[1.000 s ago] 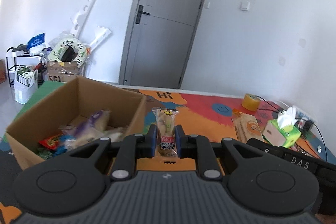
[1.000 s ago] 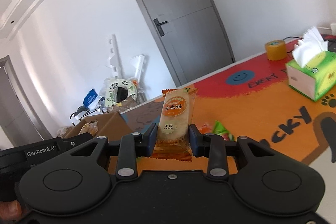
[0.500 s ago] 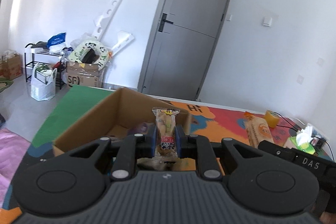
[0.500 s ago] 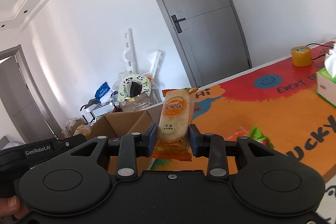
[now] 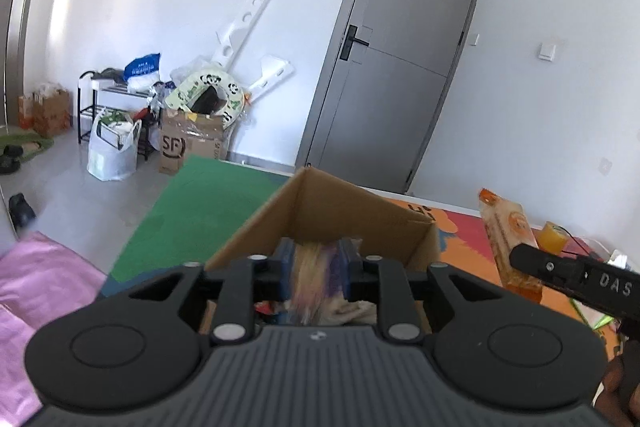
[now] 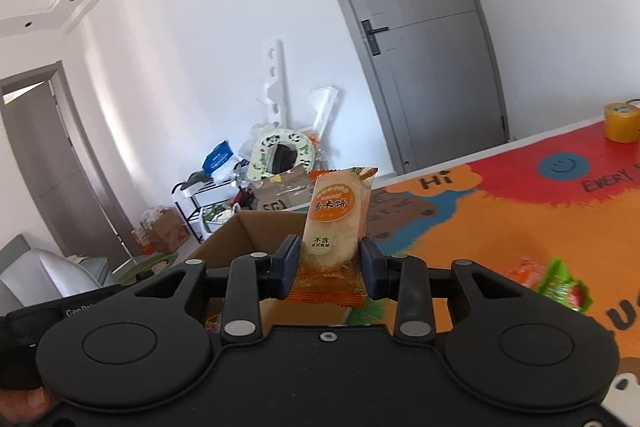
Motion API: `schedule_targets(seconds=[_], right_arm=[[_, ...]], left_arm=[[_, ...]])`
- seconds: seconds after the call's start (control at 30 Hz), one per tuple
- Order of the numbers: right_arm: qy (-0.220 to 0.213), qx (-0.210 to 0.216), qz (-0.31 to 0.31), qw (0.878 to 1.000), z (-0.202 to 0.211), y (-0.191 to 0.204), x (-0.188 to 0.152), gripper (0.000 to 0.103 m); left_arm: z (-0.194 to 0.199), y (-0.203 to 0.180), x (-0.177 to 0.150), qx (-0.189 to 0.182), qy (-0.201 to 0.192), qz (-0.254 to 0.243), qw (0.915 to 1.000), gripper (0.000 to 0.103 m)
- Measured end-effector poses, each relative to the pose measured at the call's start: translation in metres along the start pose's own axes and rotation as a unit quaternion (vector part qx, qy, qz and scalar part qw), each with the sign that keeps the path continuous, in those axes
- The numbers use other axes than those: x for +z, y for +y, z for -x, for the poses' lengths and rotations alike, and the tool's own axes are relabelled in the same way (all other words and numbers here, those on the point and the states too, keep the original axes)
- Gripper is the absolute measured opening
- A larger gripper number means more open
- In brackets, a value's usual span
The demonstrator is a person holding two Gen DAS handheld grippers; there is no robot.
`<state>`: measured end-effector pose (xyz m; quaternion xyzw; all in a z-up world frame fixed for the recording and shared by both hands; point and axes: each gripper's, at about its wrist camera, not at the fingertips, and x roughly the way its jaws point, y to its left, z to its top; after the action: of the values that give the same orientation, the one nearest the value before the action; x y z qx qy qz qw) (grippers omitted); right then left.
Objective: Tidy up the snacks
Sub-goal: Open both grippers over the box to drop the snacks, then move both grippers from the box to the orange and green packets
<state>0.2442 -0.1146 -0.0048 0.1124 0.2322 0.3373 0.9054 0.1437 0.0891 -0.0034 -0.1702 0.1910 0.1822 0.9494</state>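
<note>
From the left wrist we look forward, close above the open brown cardboard box point(image 5: 352, 215). From the right wrist we face it point(image 6: 256, 233) from beside. Both views share the grey door point(image 5: 396, 67) point(image 6: 416, 39).

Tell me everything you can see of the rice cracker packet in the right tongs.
The rice cracker packet is a glossy plastic wrapper, pale with an orange round label, printed characters and orange crimped ends. It stands upright, leaning slightly right, pinched low at both sides by the right tongs; its bottom crimp hangs below the pads. It is sealed and held in the air near the cardboard box. The left view shows it side-on.
</note>
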Motion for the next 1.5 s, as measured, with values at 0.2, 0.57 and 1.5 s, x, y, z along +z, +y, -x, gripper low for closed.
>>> schedule_targets(seconds=[0.2,0.57,1.5], right_arm=[[0.010,0.013,0.017,1.000,-0.017,0.023,0.003,0.033],[0.036,0.029,0.042,0.998,-0.048,0.060,0.005,0.033],[0.029,-0.010,-0.019,0.999,0.004,0.000,-0.007,0.063]], left_arm=[[0.004,0.020,0.006,0.003,-0.008,0.021,0.9997,0.032],[0.001,0.055,0.014,0.022,-0.009,0.052,0.9984,0.032],[0.007,-0.004,0.005,-0.009,0.003,0.006,0.9999,0.058]])
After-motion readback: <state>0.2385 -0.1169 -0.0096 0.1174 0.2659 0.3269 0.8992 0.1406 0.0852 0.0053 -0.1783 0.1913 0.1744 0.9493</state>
